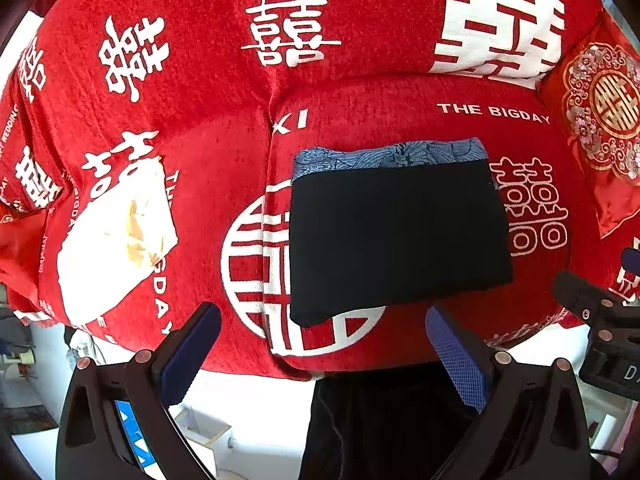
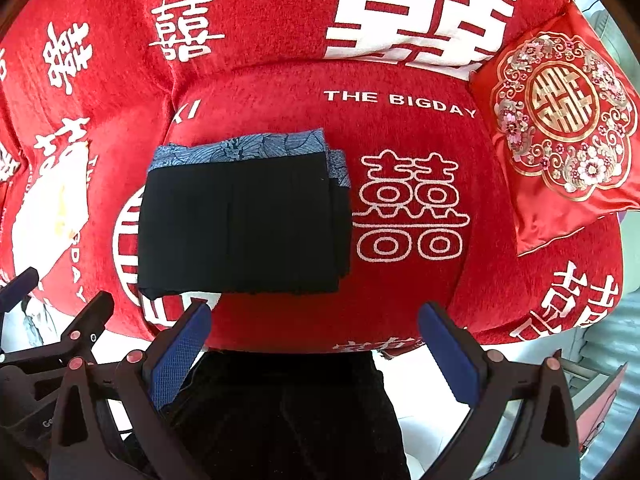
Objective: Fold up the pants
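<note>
Black pants [image 1: 396,236] folded into a neat flat block, lying on the red sofa seat [image 1: 400,120] on top of a blue patterned cloth [image 1: 392,154], close to the front edge. Looks like the folding is done or very nearly done.

Left gripper [image 1: 324,344] wide open, holding nothing, hanging just in front of the seat edge and not touching the pants. Right gripper [image 2: 316,340] the same: wide open, empty, near the front of the pile but apart from it.

Could go wrong from here: a bump from a blue pad [image 1: 460,360] on the front edge of the block, pushing the top layer back and spoiling the fold. Could also drag the blue cloth underneath and tilt the whole pile. A grab at only the top layer would likely lift it open again. Soft, rounded seat, so a hard push might slide the pile toward the edge.

Seen only from the right wrist: the stacked layers on the right side of the pants [image 2: 240,220] and the blue cloth [image 2: 248,146] poking out there too, plus the whole fancy red cushion [image 2: 560,128]. Seen better from the left wrist: a white and yellow folded thing [image 1: 120,236] on the next seat, well apart from the pants, and only the edge of the other tool at the right
</note>
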